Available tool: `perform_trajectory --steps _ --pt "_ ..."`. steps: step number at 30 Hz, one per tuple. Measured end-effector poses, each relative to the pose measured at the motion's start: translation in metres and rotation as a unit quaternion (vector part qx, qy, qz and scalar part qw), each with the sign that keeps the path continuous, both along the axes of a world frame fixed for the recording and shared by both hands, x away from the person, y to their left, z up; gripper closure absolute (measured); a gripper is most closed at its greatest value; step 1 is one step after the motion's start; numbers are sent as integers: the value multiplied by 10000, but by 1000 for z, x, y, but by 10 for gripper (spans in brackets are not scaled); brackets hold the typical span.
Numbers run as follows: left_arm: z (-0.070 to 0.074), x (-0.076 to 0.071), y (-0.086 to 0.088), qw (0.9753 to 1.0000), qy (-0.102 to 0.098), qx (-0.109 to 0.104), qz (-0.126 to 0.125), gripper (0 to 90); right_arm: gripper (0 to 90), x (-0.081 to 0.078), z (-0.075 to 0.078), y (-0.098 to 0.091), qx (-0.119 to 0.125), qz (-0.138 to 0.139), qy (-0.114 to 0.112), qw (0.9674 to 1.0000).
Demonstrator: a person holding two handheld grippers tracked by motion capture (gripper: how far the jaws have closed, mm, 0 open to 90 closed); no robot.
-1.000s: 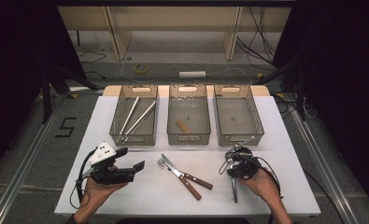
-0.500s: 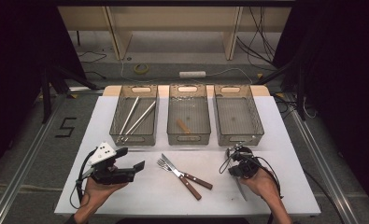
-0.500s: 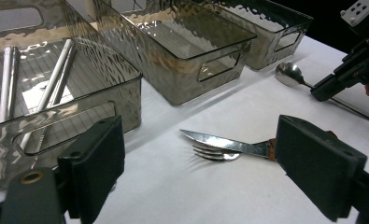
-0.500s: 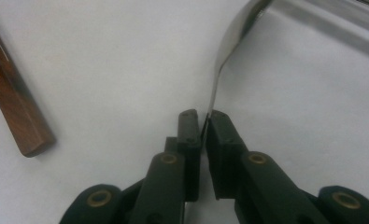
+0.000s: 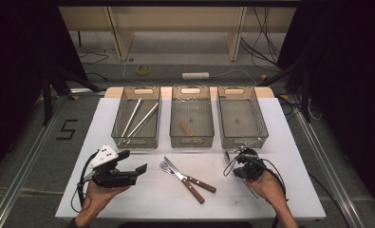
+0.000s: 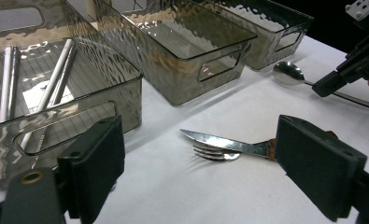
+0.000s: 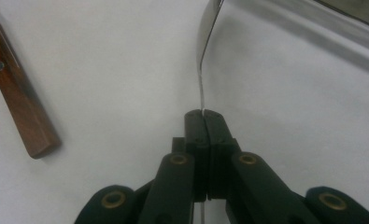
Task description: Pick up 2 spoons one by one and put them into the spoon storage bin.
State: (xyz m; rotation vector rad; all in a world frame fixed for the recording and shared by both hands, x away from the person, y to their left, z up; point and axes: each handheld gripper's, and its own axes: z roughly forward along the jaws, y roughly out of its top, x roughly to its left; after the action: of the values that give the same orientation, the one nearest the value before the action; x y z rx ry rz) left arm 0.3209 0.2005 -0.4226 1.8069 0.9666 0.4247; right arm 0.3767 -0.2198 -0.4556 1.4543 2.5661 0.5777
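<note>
White table [image 5: 289,190] bears three bins [image 5: 192,140], knife [image 5: 191,177], fork [image 5: 181,181], spoon [image 6: 289,74].

We note the right gripper [image 7: 203,113] has just been closing its jaws; they now pinch the thin handle of the spoon [image 7: 202,56] edge-on; a second ago the jaws stood apart over that handle on the white table [image 5: 142,199]; both hands kept their places.

Three clear bins [image 5: 192,121], one knife [image 6: 226,143], one fork [image 6: 217,154], one spoon [image 6: 288,73], two grippers [image 5: 116,170].
</note>
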Motion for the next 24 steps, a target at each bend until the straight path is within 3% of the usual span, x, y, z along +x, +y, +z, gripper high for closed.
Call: perform_trajectory --steps 17,20,24 --pt "0 0 1 10000 -18 -64 7 161 900 -4 17 4 346 285 -298 9986" --pt "0 0 1 10000 -22 -68 11 161 900 -3 22 3 674 333 -285 9968" --pt "0 0 1 10000 -27 -76 29 161 900 -2 29 3 846 371 -370 9950"
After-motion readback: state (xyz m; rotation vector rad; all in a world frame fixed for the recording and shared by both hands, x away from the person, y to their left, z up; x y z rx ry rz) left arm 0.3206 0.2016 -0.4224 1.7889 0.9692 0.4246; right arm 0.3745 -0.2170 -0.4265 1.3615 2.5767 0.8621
